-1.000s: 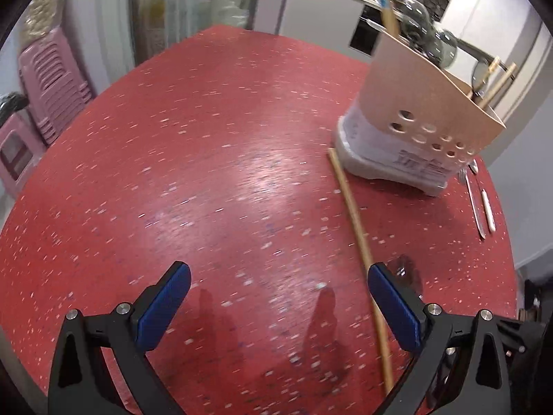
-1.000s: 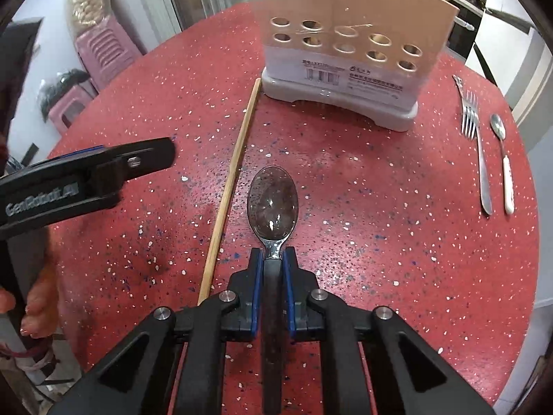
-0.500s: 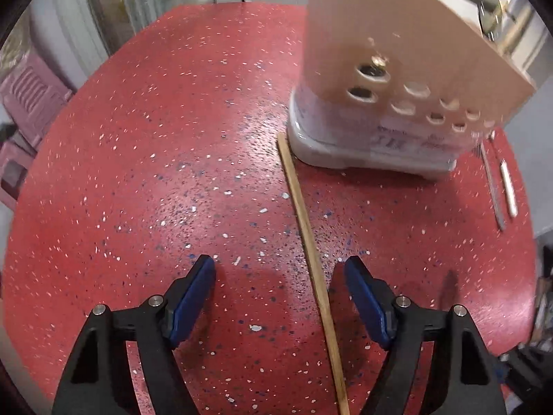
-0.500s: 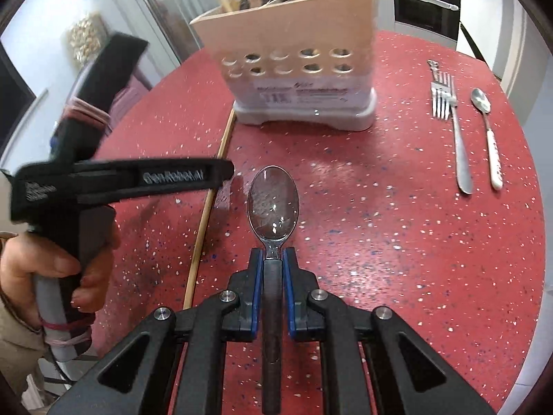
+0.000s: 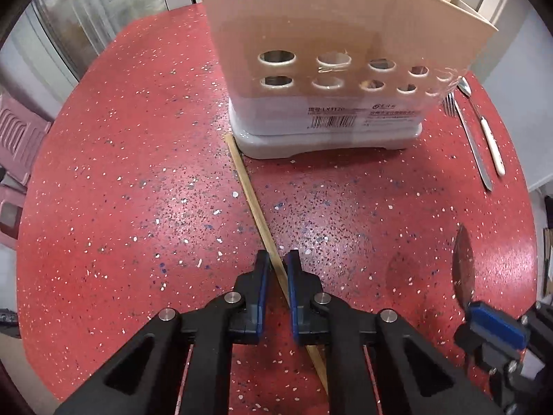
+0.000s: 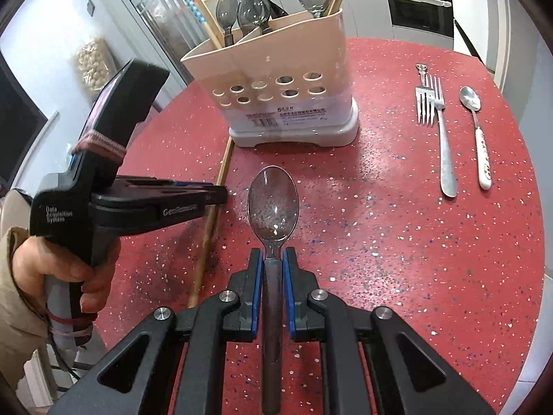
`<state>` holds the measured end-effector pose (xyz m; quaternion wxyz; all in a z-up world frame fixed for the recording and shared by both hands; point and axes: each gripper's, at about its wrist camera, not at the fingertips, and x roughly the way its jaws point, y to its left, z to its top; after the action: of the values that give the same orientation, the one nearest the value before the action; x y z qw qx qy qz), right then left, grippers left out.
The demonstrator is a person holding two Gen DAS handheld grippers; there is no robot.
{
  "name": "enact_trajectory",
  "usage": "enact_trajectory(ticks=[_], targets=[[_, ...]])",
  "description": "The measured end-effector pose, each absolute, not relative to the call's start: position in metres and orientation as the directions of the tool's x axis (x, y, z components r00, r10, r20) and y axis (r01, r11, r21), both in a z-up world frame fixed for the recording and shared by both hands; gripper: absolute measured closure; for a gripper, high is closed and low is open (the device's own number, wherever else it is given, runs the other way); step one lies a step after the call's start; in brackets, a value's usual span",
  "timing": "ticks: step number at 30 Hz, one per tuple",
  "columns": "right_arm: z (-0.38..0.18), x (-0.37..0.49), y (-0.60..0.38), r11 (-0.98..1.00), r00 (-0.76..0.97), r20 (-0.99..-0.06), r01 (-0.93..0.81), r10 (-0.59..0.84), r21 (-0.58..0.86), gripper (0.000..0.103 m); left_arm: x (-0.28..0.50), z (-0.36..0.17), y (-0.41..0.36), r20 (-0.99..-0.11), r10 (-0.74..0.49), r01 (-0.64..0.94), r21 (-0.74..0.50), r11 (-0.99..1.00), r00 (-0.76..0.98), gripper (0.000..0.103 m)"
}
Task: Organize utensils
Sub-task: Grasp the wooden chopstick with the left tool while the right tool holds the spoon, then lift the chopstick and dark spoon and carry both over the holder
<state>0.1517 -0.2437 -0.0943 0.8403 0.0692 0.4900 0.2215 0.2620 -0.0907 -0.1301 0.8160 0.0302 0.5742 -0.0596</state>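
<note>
A wooden chopstick point(image 5: 252, 204) lies on the red table, its far end by the beige utensil holder point(image 5: 331, 62). My left gripper point(image 5: 275, 263) is shut on the chopstick near its middle; it also shows in the right wrist view point(image 6: 221, 193). My right gripper point(image 6: 273, 259) is shut on the handle of a clear grey spoon point(image 6: 273, 204), held above the table with the bowl toward the holder point(image 6: 276, 79). The spoon's bowl shows edge-on in the left wrist view point(image 5: 463, 266).
A metal fork point(image 6: 439, 131) and a white-handled spoon point(image 6: 478, 138) lie side by side to the right of the holder. The holder has several spoons and chopsticks standing in it. Pink stools point(image 5: 17, 138) stand beyond the table's left edge.
My left gripper moved toward the holder, came down over the chopstick and closed on it. My right gripper lifted and drew back a little with the spoon.
</note>
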Motion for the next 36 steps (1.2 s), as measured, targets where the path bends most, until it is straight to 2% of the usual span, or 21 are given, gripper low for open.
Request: enact_trajectory(ticks=[6, 13, 19, 22, 26, 31, 32, 33, 36], targets=[[-0.092, 0.151, -0.25, 0.889, 0.429, -0.783, -0.295, 0.451, 0.351, 0.09, 0.23, -0.127, -0.077, -0.911, -0.098, 0.092, -0.067, 0.994, 0.4, 0.07], [-0.092, 0.146, -0.247, 0.883, 0.445, -0.767, -0.306, 0.462, 0.355, 0.09, 0.195, -0.115, -0.056, -0.821, -0.194, 0.078, -0.18, 0.981, 0.537, 0.072], [-0.085, 0.141, -0.252, 0.886, 0.464, -0.757, -0.3, 0.459, 0.354, 0.09, 0.181, -0.104, -0.046, -0.767, -0.272, 0.093, -0.269, 0.958, 0.581, 0.072], [-0.081, 0.141, -0.25, 0.892, 0.474, -0.759, -0.297, 0.447, 0.341, 0.09, 0.187, -0.103, -0.05, -0.778, -0.277, 0.105, -0.266, 0.958, 0.563, 0.072], [-0.079, 0.14, -0.248, 0.892, 0.485, -0.752, -0.298, 0.447, 0.339, 0.09, 0.194, -0.1, -0.054, -0.8, -0.163, 0.046, -0.167, 0.985, 0.577, 0.071], [-0.076, 0.137, -0.251, 0.886, 0.489, -0.741, -0.304, 0.461, 0.351, 0.09, 0.201, -0.094, -0.052, -0.794, -0.149, 0.04, -0.156, 0.987, 0.589, 0.07], [-0.076, 0.137, -0.252, 0.885, 0.49, -0.738, -0.304, 0.464, 0.354, 0.09, 0.201, -0.094, -0.051, -0.795, -0.141, 0.039, -0.147, 0.988, 0.59, 0.045], [-0.076, 0.137, -0.254, 0.884, 0.49, -0.737, -0.302, 0.465, 0.357, 0.09, 0.201, -0.096, -0.051, -0.801, -0.136, 0.041, -0.139, 0.989, 0.582, 0.0], [-0.078, 0.139, -0.256, 0.88, 0.489, -0.732, -0.296, 0.474, 0.372, 0.09, 0.201, -0.1, -0.052, -0.799, -0.1, 0.039, -0.095, 0.995, 0.593, 0.0]])
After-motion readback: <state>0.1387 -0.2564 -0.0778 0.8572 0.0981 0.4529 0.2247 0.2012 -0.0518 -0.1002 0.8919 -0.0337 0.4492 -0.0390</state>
